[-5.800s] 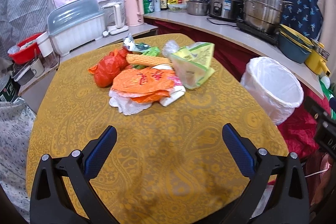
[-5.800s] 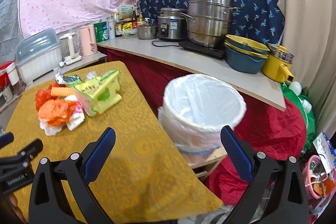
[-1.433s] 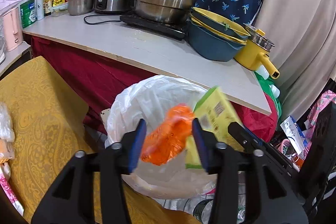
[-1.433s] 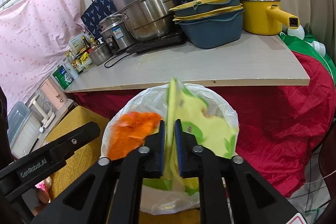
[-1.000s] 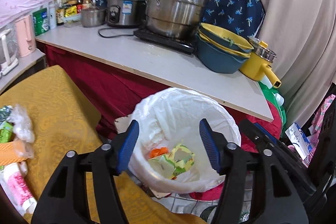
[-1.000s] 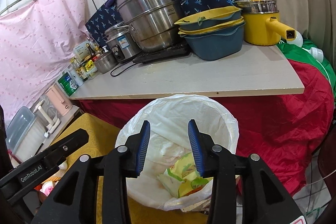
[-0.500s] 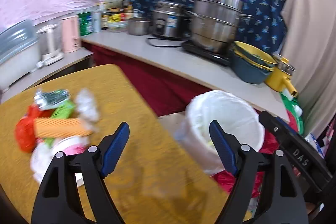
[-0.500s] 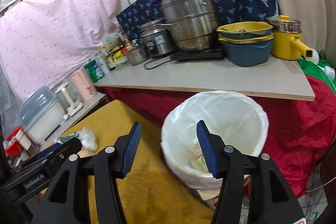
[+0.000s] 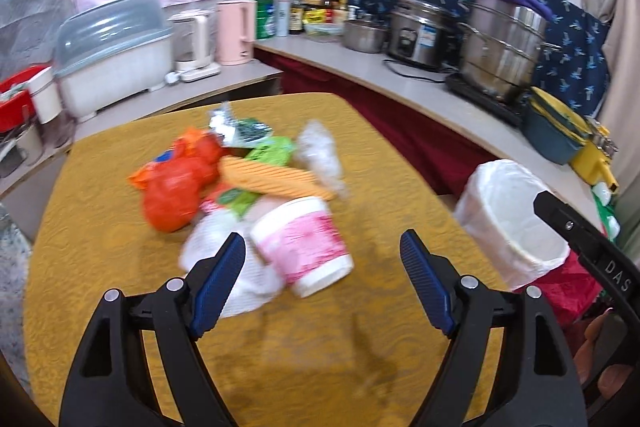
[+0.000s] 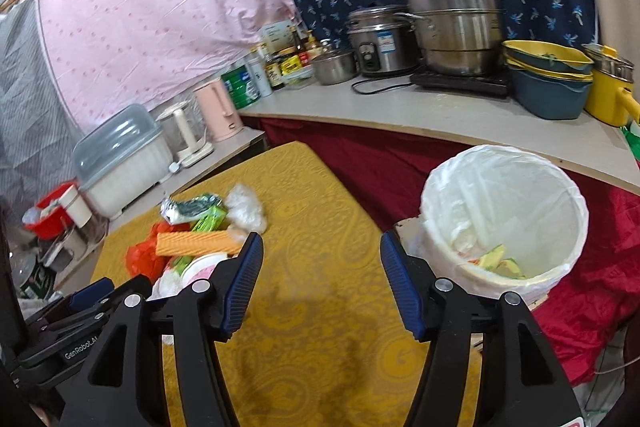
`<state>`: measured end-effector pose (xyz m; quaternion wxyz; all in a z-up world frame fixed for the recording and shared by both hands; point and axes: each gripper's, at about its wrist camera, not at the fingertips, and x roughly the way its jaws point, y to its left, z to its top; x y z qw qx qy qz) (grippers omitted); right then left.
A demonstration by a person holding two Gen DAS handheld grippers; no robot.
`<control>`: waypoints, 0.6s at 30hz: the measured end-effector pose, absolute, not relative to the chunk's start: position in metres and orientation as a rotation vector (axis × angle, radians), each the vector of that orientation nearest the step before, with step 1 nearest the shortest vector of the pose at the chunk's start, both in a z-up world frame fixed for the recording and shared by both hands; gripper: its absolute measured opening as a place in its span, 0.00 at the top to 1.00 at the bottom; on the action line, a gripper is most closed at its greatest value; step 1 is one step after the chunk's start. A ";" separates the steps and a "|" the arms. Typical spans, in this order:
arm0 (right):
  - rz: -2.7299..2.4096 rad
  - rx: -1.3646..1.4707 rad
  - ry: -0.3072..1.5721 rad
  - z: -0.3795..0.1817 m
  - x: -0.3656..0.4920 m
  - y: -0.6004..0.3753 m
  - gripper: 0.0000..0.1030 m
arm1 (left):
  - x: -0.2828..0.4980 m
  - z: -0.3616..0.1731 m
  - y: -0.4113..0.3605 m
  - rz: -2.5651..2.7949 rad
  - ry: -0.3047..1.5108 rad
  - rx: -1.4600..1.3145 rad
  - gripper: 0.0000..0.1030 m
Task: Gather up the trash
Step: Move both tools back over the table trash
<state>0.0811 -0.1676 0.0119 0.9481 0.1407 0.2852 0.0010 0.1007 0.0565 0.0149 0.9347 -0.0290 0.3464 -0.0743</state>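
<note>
Left tongs [image 9: 322,281] gape empty above the yellow table [image 9: 120,251], just short of the pink tub [image 9: 302,243] lying on its side; right tongs [image 10: 322,285] also gape, holding nothing; trash pile [image 9: 240,179] sits mid-table, orange bag [image 9: 176,183] beside ridged wrapper [image 9: 276,183]; lined bin [image 10: 504,215] stands off the table's right edge, scraps inside.

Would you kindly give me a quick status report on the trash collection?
Left gripper and right gripper open, empty. Trash pile on table; bin partly filled. Nothing blocking.

Yellow patterned table [image 9: 120,267], trash pile on it: pink-banded cup [image 9: 304,247], orange bag [image 9: 176,187], corrugated wrapper [image 9: 276,183]
</note>
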 end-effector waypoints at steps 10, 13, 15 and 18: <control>0.055 0.240 0.645 -0.008 0.089 -0.121 0.38 | 0.096 -0.012 0.100 -0.091 0.758 -0.075 0.26; 0.074 0.231 0.670 -0.016 0.094 -0.110 0.38 | 0.099 -0.022 0.109 -0.079 0.782 -0.084 0.25; 0.090 0.218 0.691 -0.023 0.099 -0.100 0.38 | 0.102 -0.029 0.114 -0.070 0.794 -0.091 0.25; 0.119 0.195 0.719 -0.033 0.107 -0.085 0.37 | 0.106 -0.038 0.123 -0.059 0.813 -0.106 0.23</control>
